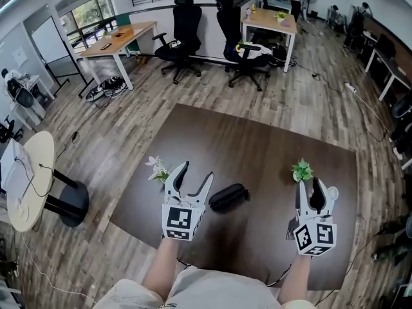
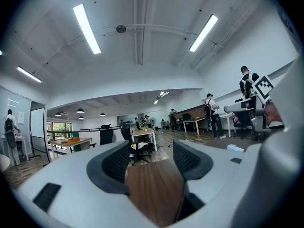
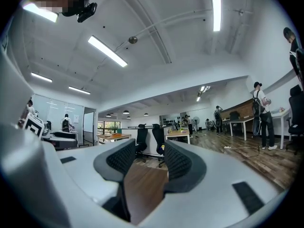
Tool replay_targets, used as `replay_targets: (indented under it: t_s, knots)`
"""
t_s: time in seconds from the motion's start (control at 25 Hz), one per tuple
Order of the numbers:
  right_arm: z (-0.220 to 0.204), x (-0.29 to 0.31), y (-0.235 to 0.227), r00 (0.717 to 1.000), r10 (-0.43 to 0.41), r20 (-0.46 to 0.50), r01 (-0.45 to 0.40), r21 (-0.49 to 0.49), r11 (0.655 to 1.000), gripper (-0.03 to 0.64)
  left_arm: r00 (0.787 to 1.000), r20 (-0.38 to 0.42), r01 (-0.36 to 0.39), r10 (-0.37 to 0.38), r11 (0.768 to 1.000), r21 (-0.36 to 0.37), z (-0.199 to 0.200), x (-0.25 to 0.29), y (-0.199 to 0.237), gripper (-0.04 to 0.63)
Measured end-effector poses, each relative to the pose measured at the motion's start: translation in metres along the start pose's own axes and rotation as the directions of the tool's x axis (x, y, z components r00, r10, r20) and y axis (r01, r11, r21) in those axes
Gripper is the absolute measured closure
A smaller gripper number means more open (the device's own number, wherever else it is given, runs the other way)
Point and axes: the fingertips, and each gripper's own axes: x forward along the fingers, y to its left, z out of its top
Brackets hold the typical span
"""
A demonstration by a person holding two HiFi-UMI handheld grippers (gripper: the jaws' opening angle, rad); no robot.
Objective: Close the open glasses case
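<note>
A black oblong glasses case [image 1: 228, 196] lies on the dark brown table [image 1: 257, 147], near the front edge; from above its lid looks down. My left gripper [image 1: 197, 170] hovers just left of the case, jaws spread, nothing between them. In the left gripper view my left gripper [image 2: 152, 151] points level over bare tabletop, and the case is out of frame. My right gripper [image 1: 315, 187] is well to the right of the case, apart from it. The right gripper view shows my right gripper [image 3: 149, 151] with a gap between its pads and only table beyond.
A small white-flowered plant [image 1: 156, 168] stands by the left gripper, and a small green plant [image 1: 301, 170] just beyond the right one. Office chairs [image 1: 183, 37] and desks [image 1: 269, 23] stand on the wood floor behind the table. People stand far off [image 3: 260, 113].
</note>
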Motion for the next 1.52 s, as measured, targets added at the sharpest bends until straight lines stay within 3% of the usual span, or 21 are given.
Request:
replay_targets:
  t_s: [0.28, 0.48, 0.8, 1.04, 1.16, 1.36, 1.52]
  knots:
    - [-0.016, -0.001, 0.006, 0.999, 0.018, -0.031, -0.018, 0.010, 1.000, 0.422, 0.993, -0.080, 0.093, -0.088, 0.994, 0.049, -0.022, 0.007, -0.033, 0.303]
    - [-0.039, -0.003, 0.005, 0.997, 0.029, -0.072, -0.027, 0.024, 0.999, 0.422, 0.956, -0.238, 0.216, -0.170, 0.960, 0.180, -0.073, 0.019, -0.071, 0.299]
    - [-0.058, -0.015, -0.023, 0.995, -0.012, -0.098, 0.019, 0.063, 0.998, 0.422, 0.807, -0.512, 0.482, -0.293, 0.828, 0.285, -0.153, 0.030, -0.133, 0.269]
    - [-0.071, -0.023, -0.030, 0.992, -0.036, -0.119, 0.047, 0.092, 0.995, 0.422, 0.683, -0.672, 0.605, -0.286, 0.737, 0.302, -0.206, 0.042, -0.146, 0.253]
    - [-0.080, -0.022, -0.030, 0.991, -0.032, -0.132, 0.045, 0.097, 0.994, 0.422, 0.632, -0.726, 0.638, -0.272, 0.714, 0.287, -0.233, 0.050, -0.147, 0.252]
    - [-0.085, -0.019, -0.030, 0.990, -0.024, -0.136, 0.038, 0.107, 0.994, 0.422, 0.566, -0.778, 0.656, -0.272, 0.720, 0.225, -0.263, 0.063, -0.149, 0.239]
    - [-0.086, -0.015, -0.029, 0.990, -0.018, -0.140, 0.034, 0.113, 0.993, 0.422, 0.525, -0.806, 0.686, -0.272, 0.695, 0.213, -0.276, 0.066, -0.154, 0.238]
